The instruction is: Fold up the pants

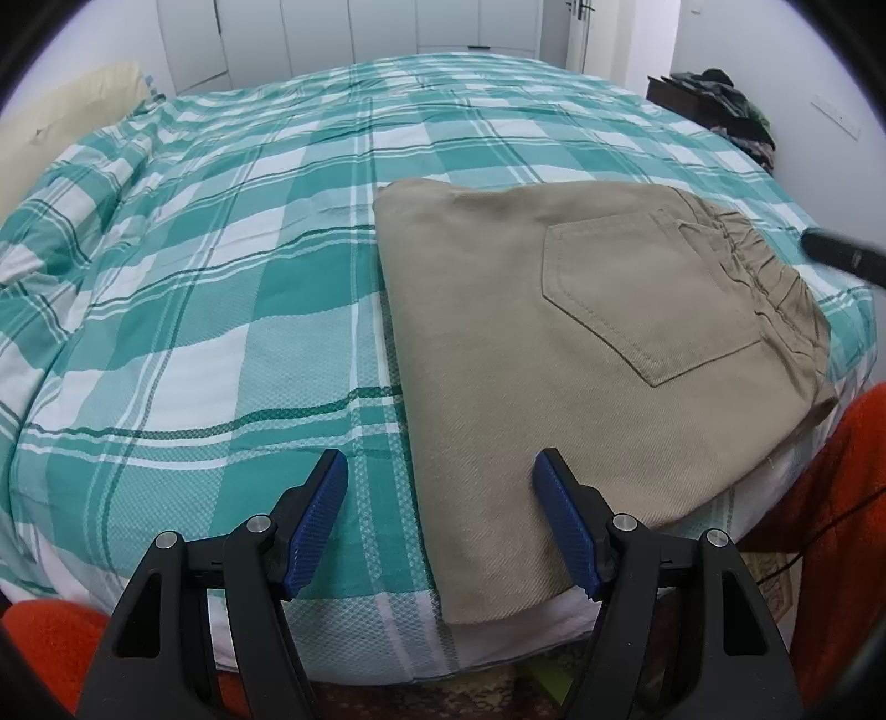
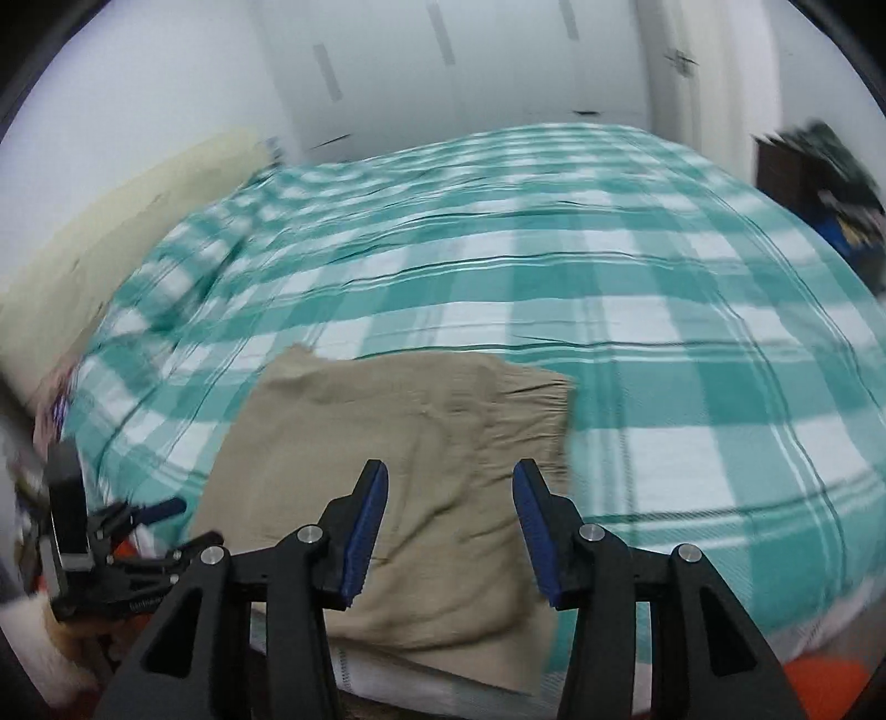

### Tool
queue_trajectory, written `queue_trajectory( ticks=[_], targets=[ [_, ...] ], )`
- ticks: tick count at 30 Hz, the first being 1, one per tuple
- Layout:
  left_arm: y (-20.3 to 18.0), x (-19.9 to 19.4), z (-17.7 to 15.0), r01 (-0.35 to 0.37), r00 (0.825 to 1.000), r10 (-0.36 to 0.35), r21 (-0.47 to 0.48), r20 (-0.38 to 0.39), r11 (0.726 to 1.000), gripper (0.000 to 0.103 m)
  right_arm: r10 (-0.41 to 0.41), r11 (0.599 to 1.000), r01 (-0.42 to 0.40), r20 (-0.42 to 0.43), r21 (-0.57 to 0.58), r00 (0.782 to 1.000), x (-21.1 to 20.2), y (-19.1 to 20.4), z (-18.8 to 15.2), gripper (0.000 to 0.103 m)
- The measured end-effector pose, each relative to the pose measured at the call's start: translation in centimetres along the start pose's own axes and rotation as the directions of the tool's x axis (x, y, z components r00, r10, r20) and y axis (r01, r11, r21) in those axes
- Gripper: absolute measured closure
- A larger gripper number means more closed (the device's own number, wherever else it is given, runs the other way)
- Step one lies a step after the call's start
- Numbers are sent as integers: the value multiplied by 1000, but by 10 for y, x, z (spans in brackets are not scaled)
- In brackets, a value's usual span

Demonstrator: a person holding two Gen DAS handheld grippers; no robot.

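Left wrist view, left to right: a cream pillow [image 1: 66, 116] at 10 o'clock; a bedspread [image 1: 221, 288] of woven, waffle-textured cloth in a teal-and-white plaid, wrinkled toward 9 o'clock; the left gripper [image 1: 440, 520] at 6 o'clock, black frame with ribbed blue pads, its fingers spread apart and holding nothing, the right-hand pad over the near edge of the pants [image 1: 581, 354]. The pants, tan twill with a diagonal weave, lie folded into a rough rectangle on the bedspread near the bed's front edge, from centre toward 3 o'clock; a stitched five-sided back pocket [image 1: 648, 299] faces up and the gathered elastic waistband [image 1: 769, 277] lies at 2–3 o'clock, so the long axis runs from the fold at 11 o'clock to the waistband at 3 o'clock. A dark fingertip enters at 3 o'clock, just beyond the waistband. White wardrobe doors [image 1: 343, 33] stand at 12 o'clock; a dark stand heaped with clothes [image 1: 725, 105] sits at 2 o'clock. Right wrist view, motion-blurred: the left gripper shows at 8 o'clock; the right gripper [image 2: 449, 526] at 6 o'clock has its fingers parted and empty, above the pants, whose waistband points to 2 o'clock.
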State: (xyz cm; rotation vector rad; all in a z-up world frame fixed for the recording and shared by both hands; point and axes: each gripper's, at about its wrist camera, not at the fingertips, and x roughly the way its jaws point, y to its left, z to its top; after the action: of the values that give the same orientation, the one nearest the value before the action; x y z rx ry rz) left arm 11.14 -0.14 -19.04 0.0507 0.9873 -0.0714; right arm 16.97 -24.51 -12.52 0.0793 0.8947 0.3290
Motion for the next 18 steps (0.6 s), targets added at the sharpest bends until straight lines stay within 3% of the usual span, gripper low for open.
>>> queue_trajectory(
  ticks=[2, 5, 8, 10, 12, 16, 18],
  targets=[
    [0, 0, 0, 1, 1000, -1, -2, 0, 1000, 31, 4, 999, -5, -29, -44, 1000, 12, 9, -11, 56],
    [1, 2, -1, 6, 1000, -6, -4, -4, 1000, 28, -36, 997, 23, -168, -76, 985, 45, 7, -34, 55],
    [1, 3, -1, -1, 1000, 1, -3, -5, 1000, 28, -44, 995, 28, -178, -96, 983, 48, 7, -38, 55],
    [1, 4, 0, -1, 1000, 1, -6, -5, 1000, 28, -22, 998, 10, -221, -55, 975, 44, 7, -23, 55],
    [0, 4, 0, 0, 1000, 0, -3, -4, 1000, 28, 70, 998, -68, -200, 15, 977, 36, 5, 4, 55],
    [-2, 3, -1, -9, 1000, 9, 11, 3, 1000, 28, 22, 998, -27, -102, -54, 995, 39, 8, 53, 55],
    [-1, 3, -2, -6, 1000, 6, 13, 8, 1000, 28, -14, 998, 6, -117, -67, 993, 66, -3, 65, 55]
  ],
)
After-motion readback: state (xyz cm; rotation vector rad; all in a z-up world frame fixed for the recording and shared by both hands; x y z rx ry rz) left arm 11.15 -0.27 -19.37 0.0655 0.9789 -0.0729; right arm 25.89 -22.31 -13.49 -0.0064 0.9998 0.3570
